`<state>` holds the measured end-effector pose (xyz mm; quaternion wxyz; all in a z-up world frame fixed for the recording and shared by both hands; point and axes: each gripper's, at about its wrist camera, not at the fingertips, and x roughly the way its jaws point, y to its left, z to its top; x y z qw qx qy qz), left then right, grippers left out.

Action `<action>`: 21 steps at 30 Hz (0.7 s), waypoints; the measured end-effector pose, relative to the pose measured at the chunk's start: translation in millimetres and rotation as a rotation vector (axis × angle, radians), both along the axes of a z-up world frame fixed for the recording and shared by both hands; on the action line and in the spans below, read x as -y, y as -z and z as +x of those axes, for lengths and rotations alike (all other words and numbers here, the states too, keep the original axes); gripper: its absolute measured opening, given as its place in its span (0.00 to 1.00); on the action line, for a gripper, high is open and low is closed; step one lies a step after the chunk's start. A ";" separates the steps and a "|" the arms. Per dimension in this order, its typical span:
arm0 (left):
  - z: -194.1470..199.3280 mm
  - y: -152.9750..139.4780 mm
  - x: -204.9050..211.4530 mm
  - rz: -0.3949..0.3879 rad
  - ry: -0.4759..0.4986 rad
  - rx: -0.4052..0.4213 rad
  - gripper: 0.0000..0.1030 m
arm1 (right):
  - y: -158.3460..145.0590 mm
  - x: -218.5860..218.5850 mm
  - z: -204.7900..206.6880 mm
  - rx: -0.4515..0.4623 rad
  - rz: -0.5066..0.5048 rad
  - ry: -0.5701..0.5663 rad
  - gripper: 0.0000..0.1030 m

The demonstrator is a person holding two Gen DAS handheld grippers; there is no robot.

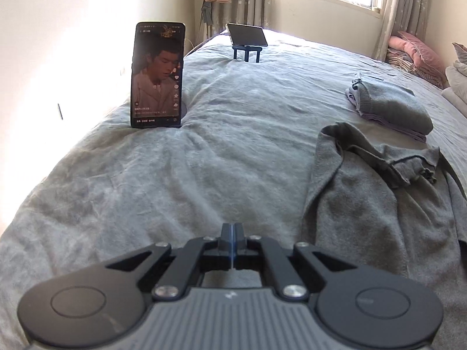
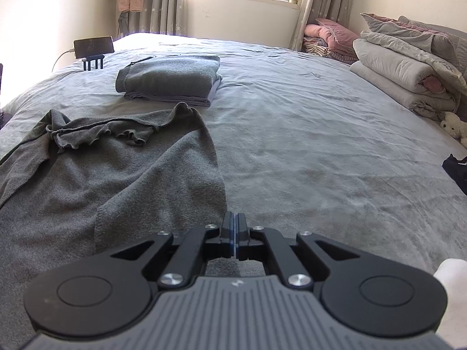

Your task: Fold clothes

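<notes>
Grey garment (image 2: 116,180), a soft knit with a frilled edge, lies spread and rumpled on the near part of the bed (image 2: 321,145), its upper portion bunched and turned over on itself. Beyond it, apart from it, sits a stack of folded clothes (image 2: 172,80), a grey piece over a lilac one.

Risks, as a judgement: the limp knit may sag or slide out of a shallow pinch, and the bunched frilled edge may be caught in a double layer, giving a crooked fold. The grey cloth against the grey bedcover may also lead a claw to nip the cover along with the garment.

Left claw (image 1: 232,233): fingers pressed together, pinching nothing, hanging over bare bedcover with the garment (image 1: 379,204) to its right and ahead. Right claw (image 2: 233,227): fingers likewise pressed together and empty, at the garment's right edge, the cloth lying to its left and ahead; whether it touches the cloth cannot be told.

A propped phone (image 1: 157,75) stands at the bed's left side, well clear of the garment.
</notes>
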<state>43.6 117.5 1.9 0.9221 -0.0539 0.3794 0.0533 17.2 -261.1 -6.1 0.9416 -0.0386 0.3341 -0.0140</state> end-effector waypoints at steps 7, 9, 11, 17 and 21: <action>-15.3 -1.0 10.9 -0.191 0.069 -0.014 0.48 | -1.1 -7.1 -2.2 -0.020 0.041 -0.043 0.24; -18.4 -2.6 22.1 -0.198 0.101 -0.006 0.58 | -1.4 -9.2 -2.9 -0.026 0.052 -0.055 0.46; -20.9 -4.2 33.8 -0.204 0.140 0.002 0.59 | -1.7 -11.2 -3.5 -0.032 0.064 -0.067 0.50; -26.8 4.0 72.9 -0.168 0.249 0.001 0.59 | 2.2 -26.1 -6.2 -0.064 0.107 -0.131 0.50; -30.7 13.6 93.1 -0.068 0.283 0.020 0.59 | 9.8 -41.3 -7.3 -0.080 0.082 -0.167 0.50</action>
